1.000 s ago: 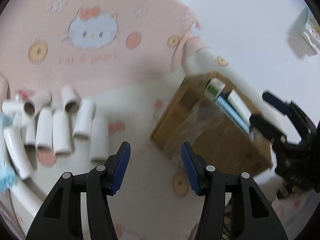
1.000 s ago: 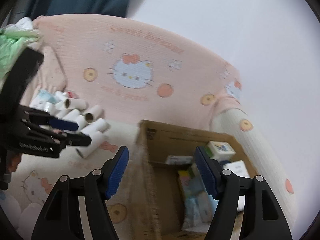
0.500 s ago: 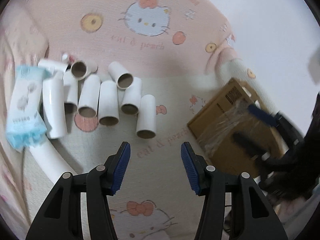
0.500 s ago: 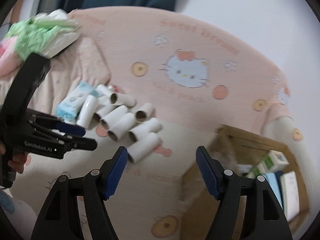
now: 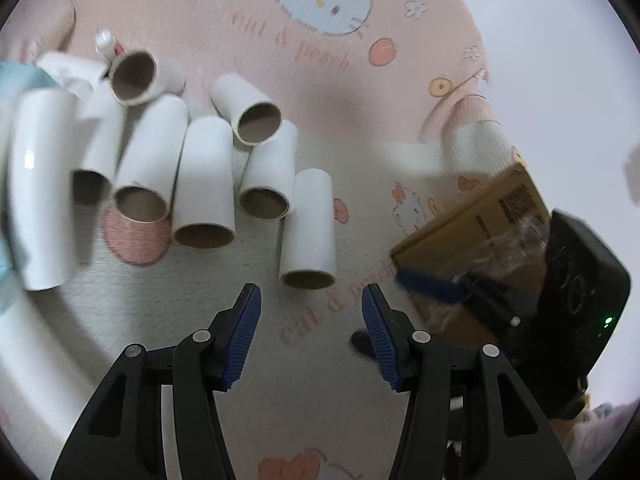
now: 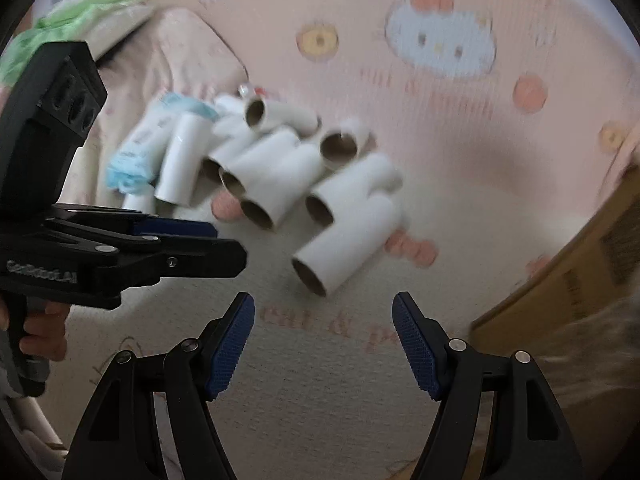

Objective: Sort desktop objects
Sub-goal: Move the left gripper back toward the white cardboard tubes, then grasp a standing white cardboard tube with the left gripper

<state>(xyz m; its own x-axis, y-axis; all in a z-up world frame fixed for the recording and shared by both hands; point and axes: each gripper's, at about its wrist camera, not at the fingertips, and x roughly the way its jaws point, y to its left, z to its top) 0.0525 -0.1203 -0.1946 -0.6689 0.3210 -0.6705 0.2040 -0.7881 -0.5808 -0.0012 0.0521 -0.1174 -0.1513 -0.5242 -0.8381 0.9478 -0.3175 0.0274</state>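
Several white cardboard tubes point(image 5: 204, 184) lie in a loose pile on a pink cartoon-print blanket point(image 5: 320, 40); the right wrist view shows the same tubes point(image 6: 280, 176). The nearest tube point(image 5: 310, 228) lies just ahead of my left gripper point(image 5: 310, 332), which is open and empty. My right gripper point(image 6: 322, 344) is open and empty too, a little short of the nearest tube point(image 6: 348, 236). In the left wrist view the right gripper point(image 5: 436, 286) reaches in from the right. In the right wrist view the left gripper point(image 6: 200, 240) reaches in from the left.
A brown cardboard box point(image 5: 480, 232) stands at the right, also at the right edge as the box point(image 6: 580, 280). A light blue packet point(image 6: 136, 152) lies left of the tubes. A green and white bundle point(image 6: 80, 12) sits at top left. A hand point(image 6: 40, 332) holds the left gripper's handle.
Both grippers have sunk toward the blanket and swung from the box to the tubes, which now look larger and nearer. The jaws of both stay open.
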